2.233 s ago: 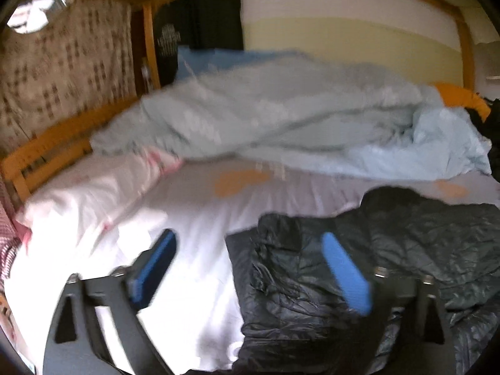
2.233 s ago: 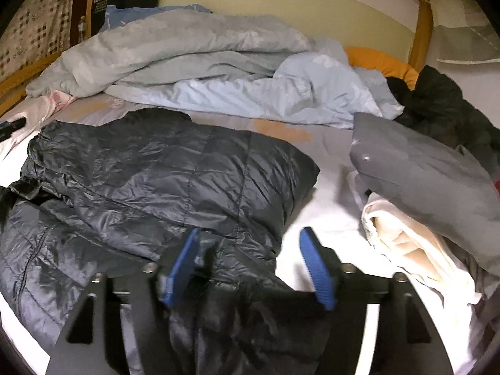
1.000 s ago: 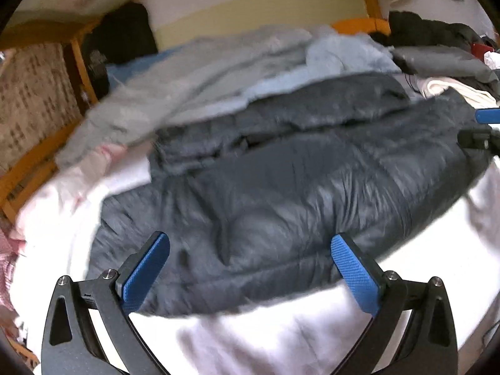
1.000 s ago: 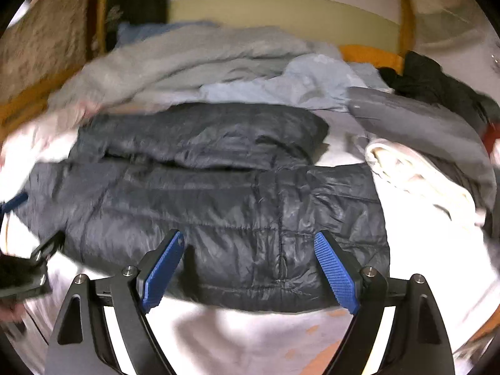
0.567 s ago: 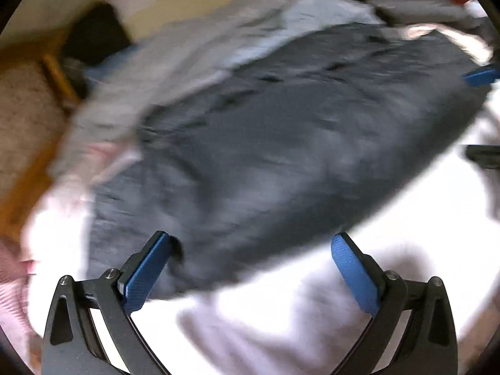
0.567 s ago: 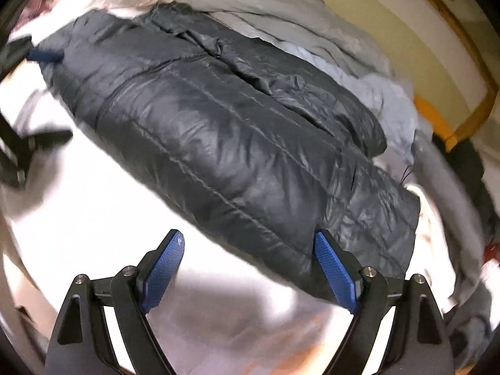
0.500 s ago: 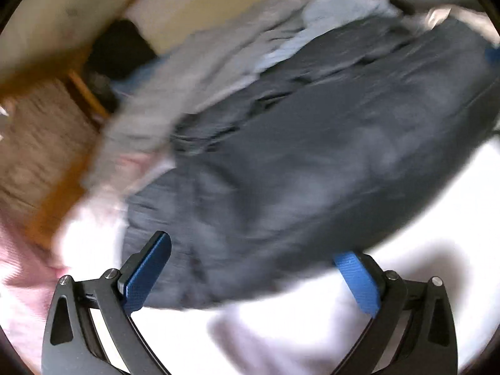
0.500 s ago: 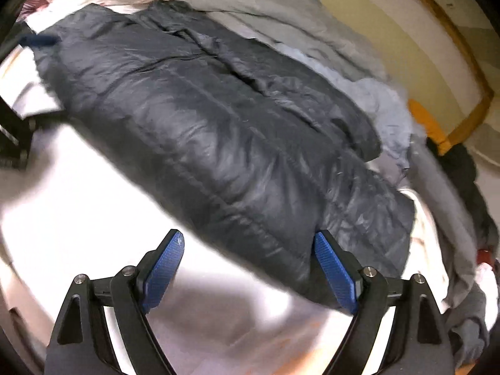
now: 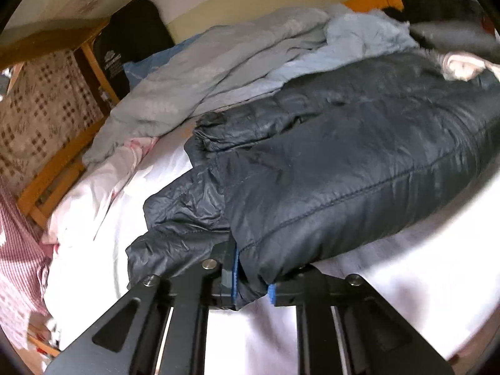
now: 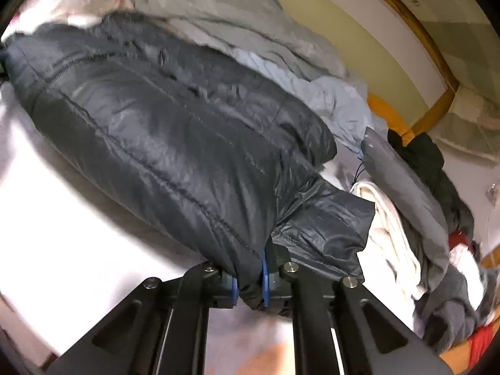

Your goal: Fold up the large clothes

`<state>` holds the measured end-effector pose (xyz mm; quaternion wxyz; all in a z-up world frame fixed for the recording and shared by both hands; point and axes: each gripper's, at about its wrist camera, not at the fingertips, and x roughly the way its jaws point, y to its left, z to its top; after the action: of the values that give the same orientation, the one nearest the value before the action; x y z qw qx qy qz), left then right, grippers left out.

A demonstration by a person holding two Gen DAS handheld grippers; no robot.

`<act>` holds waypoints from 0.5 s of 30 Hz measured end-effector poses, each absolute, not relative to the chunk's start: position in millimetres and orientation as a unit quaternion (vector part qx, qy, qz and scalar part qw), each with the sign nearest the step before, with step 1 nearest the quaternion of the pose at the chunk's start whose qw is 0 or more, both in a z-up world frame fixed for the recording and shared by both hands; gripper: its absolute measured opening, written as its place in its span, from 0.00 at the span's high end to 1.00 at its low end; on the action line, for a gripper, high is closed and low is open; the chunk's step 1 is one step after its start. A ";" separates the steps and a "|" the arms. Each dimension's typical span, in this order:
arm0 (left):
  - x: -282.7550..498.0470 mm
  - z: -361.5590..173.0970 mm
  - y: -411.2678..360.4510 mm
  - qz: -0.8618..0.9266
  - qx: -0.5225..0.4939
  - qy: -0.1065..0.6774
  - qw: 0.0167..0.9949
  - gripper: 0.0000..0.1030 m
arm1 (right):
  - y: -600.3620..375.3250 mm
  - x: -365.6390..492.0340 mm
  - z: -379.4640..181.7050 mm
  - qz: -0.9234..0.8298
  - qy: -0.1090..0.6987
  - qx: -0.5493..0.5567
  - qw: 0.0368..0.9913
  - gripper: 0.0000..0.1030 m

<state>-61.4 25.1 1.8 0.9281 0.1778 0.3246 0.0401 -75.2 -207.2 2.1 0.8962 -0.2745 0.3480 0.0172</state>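
Dark puffer jacket [image 9: 343,168] lies across white bed sheet [image 9: 390,297]; left gripper [image 9: 252,284] pinches one near-edge corner, right gripper [image 10: 250,278] the other; likely paired hold to lift hem for fold.

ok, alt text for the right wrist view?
The right tool is shut on the near edge of a dark puffer jacket lying across a white bed sheet. Behind it lie a grey-blue duvet and piled clothes.
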 end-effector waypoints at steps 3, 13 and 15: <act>-79.4 9.8 32.7 0.025 0.161 0.343 0.925 0.82 | -213.2 -106.6 6.9 0.049 0.363 -0.240 0.899 0.87; -56.7 60.0 31.8 0.010 0.174 0.332 0.927 0.83 | -216.6 -80.7 61.0 0.040 0.332 -0.232 0.913 0.86; -34.4 74.8 33.0 0.005 0.174 0.324 0.930 0.80 | -215.8 -66.7 72.8 0.030 0.313 -0.244 0.917 0.84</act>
<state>-34.4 33.0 74.8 0.9297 0.1744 0.3244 0.0053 -66.7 -215.8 72.8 0.9174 -0.2439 0.3129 0.0300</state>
